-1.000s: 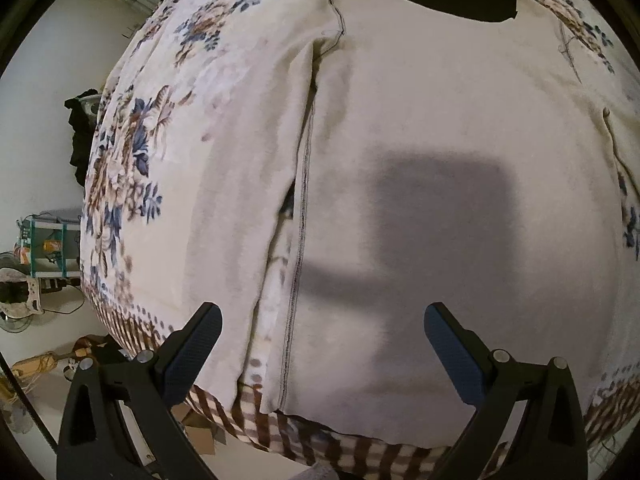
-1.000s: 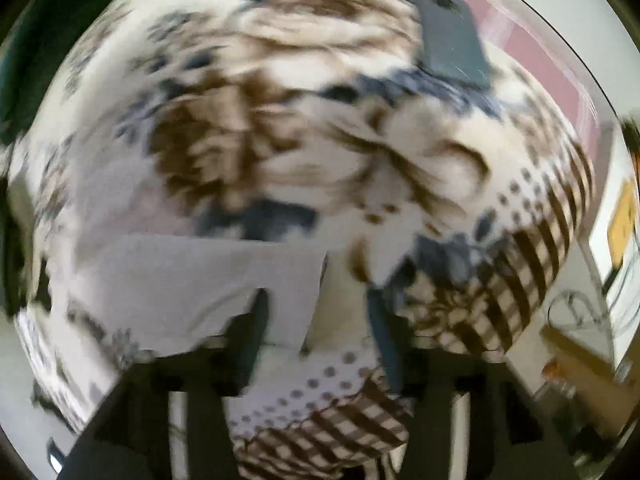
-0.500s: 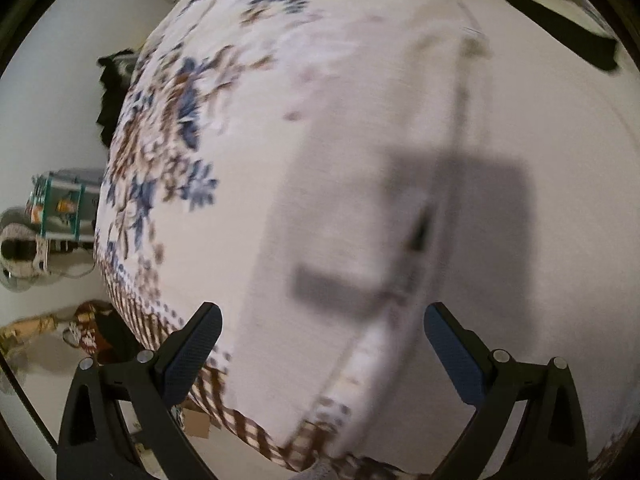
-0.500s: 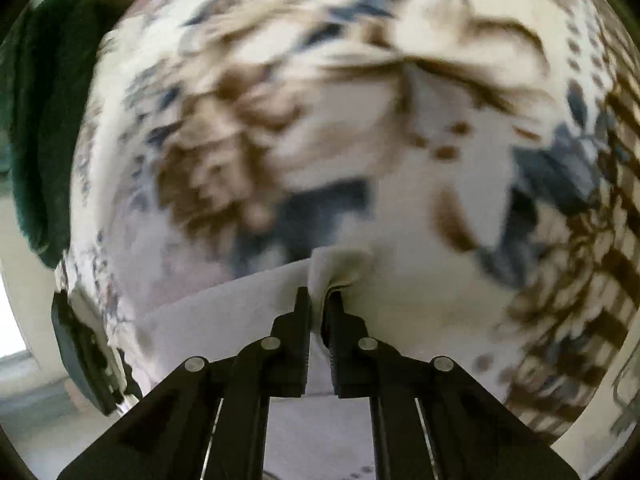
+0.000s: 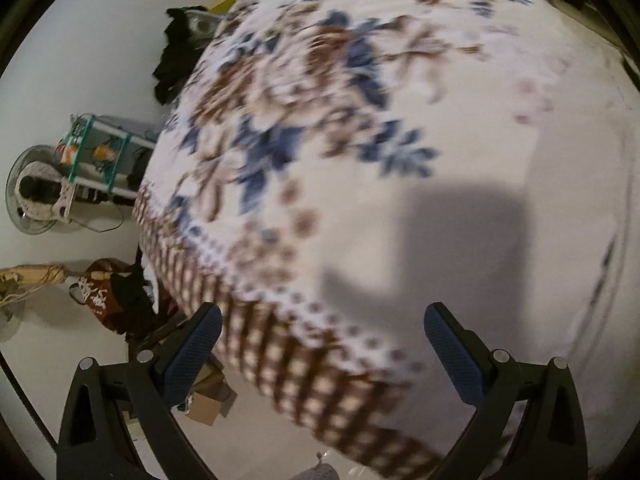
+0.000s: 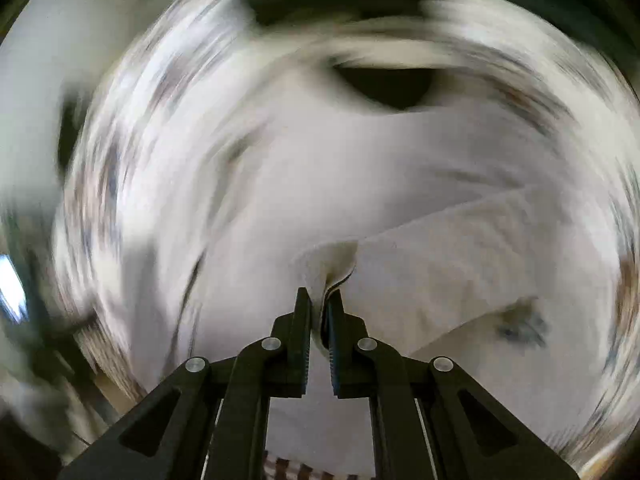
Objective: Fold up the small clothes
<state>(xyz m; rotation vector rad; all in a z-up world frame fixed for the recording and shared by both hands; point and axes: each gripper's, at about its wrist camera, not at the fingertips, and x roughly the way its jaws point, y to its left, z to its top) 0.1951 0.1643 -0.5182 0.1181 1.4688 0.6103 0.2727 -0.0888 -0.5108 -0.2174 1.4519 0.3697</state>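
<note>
A cream white garment [image 6: 400, 200] lies spread on a floral bed cover. My right gripper [image 6: 319, 300] is shut on a bunched corner of this garment and holds it lifted; the right wrist view is heavily blurred. A dark opening [image 6: 384, 84] of the garment shows further off. In the left wrist view only the garment's left part [image 5: 580, 184] shows at the right edge. My left gripper [image 5: 322, 328] is open and empty, above the checked edge of the bed cover [image 5: 304, 152].
The bed's front edge [image 5: 280, 360] drops to a pale floor. On the floor at the left stand a fan [image 5: 32, 196], a small rack [image 5: 104, 152], a red bag [image 5: 104, 296] and cardboard pieces [image 5: 208, 400]. Dark clothes [image 5: 176, 56] hang at the bed's far left corner.
My right gripper closed on the garment's corner and swung it over towards the garment's middle. My left gripper, still open, moved left off the garment to the bed cover's edge.
</note>
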